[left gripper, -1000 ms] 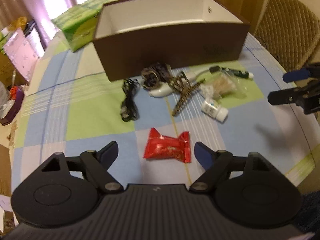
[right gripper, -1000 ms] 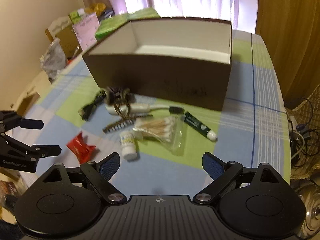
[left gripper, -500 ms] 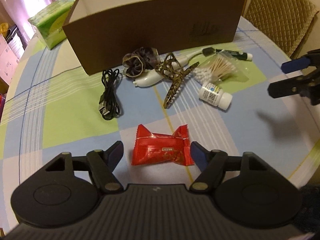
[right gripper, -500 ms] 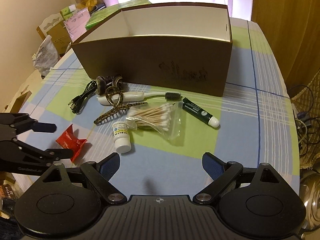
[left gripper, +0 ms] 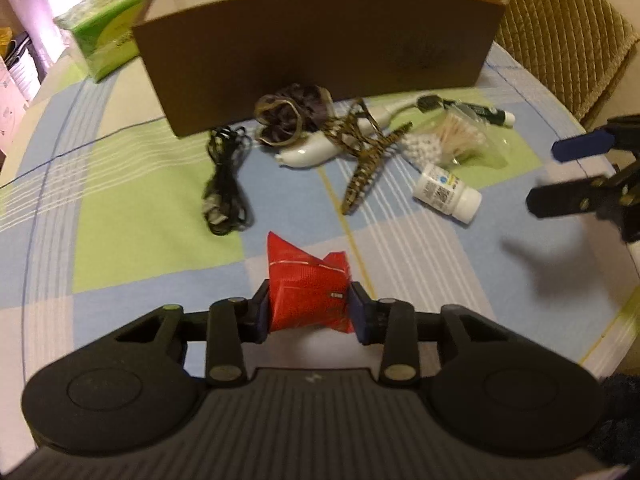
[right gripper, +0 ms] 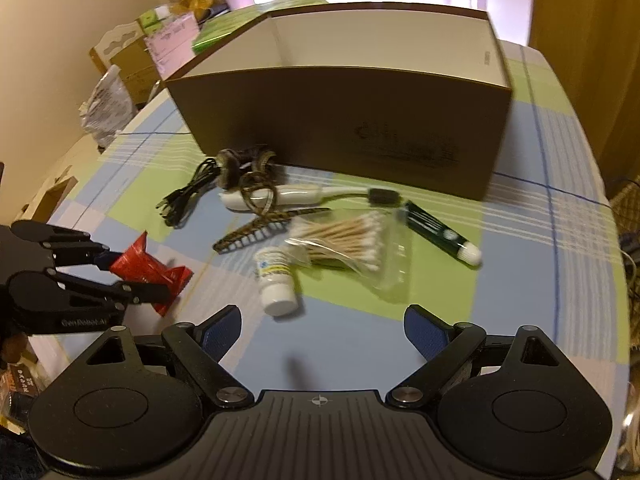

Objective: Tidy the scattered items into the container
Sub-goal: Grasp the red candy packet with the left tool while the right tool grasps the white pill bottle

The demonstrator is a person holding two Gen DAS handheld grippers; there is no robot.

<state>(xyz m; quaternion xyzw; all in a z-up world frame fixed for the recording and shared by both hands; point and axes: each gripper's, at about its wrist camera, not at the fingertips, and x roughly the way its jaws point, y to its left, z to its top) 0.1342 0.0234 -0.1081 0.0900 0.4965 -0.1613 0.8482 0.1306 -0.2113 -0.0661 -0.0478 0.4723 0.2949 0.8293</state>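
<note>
Overhead, left gripper fingers clamp the red packet above the checked tablecloth; right gripper fingers spread.

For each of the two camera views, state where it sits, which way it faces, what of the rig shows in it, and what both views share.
Left wrist: sits on the left gripper, low over the table, facing the brown box; its own fingers pinch the red snack packet, and the right gripper shows at the right edge.
Right wrist: sits on the right gripper, higher, facing the same box; its own fingers are spread, and the left gripper shows at the left edge.
Shared: box, packet, white pill bottle, cotton swab bag, black cable, checked tablecloth.
</note>
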